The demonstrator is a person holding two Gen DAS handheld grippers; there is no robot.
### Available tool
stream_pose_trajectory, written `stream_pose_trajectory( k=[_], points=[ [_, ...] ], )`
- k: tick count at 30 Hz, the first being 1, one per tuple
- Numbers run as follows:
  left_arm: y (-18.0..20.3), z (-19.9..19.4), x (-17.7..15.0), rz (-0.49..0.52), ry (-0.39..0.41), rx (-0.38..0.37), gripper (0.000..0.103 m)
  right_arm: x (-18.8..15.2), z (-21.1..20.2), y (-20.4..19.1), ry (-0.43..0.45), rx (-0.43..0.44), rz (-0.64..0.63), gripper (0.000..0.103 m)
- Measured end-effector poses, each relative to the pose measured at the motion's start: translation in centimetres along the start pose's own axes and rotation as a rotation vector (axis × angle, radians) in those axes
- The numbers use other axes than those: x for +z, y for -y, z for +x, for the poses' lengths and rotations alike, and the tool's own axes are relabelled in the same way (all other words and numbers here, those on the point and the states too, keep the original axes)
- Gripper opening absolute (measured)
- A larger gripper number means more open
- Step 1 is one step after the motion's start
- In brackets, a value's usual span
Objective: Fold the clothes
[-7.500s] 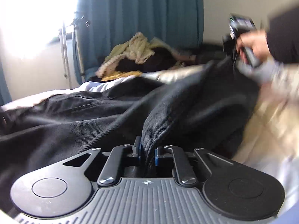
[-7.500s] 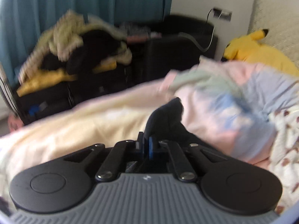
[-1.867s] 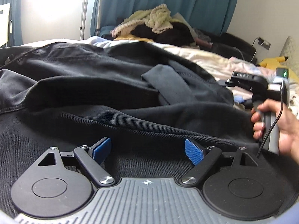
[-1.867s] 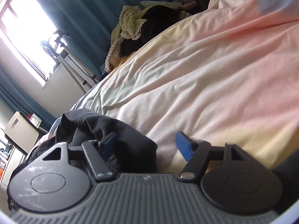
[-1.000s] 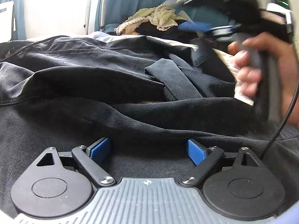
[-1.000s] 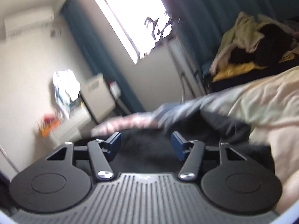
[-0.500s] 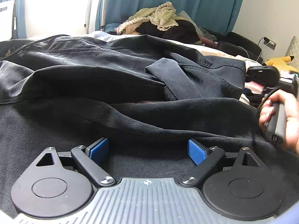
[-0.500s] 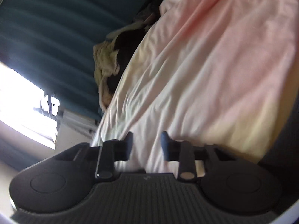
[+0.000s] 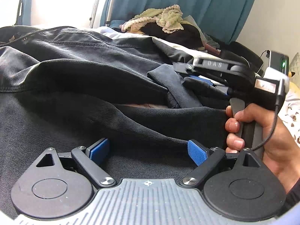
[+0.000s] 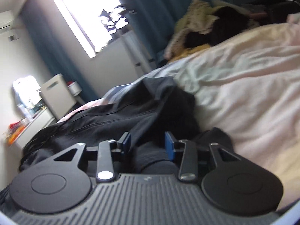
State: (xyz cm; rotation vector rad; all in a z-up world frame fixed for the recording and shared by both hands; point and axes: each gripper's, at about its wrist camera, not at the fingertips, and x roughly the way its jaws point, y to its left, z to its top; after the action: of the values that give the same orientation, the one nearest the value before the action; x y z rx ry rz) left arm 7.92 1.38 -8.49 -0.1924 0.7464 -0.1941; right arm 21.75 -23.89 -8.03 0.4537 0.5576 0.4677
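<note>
Black denim jacket [image 9: 90,78] sprawls across the bed [image 10: 243,86], filling the frame's left and centre. Left tongs [image 9: 148,150] gape wide above its cloth, gripping nothing. Right tongs [image 10: 148,143], half-spread and just opening, straddle a dark fold; pads not pressing.
</note>
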Motion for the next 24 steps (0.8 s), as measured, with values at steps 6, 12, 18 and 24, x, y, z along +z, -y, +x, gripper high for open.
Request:
stream_pose_trajectory(
  k=[6, 12, 18, 24],
  points=[
    [0.1, 0.0, -0.1, 0.009, 0.0, 0.003, 0.093, 1.0, -1.8, 0.1, 0.116, 0.015, 0.024, 0.049],
    [0.2, 0.2, -0.2, 0.017, 0.0, 0.006, 0.093, 1.6, -4.3, 5.7, 0.237, -0.291, 0.229, 0.058],
    [0.2, 0.3, -0.3, 0.026, -0.001, 0.009, 0.094, 1.2, -2.4, 6.9, 0.102, -0.202, 0.296, 0.056],
    [0.3, 0.4, -0.4, 0.043, 0.002, 0.016, 0.094, 0.9, -0.6, 5.0, -0.001, -0.162, 0.208, 0.055]
  ],
)
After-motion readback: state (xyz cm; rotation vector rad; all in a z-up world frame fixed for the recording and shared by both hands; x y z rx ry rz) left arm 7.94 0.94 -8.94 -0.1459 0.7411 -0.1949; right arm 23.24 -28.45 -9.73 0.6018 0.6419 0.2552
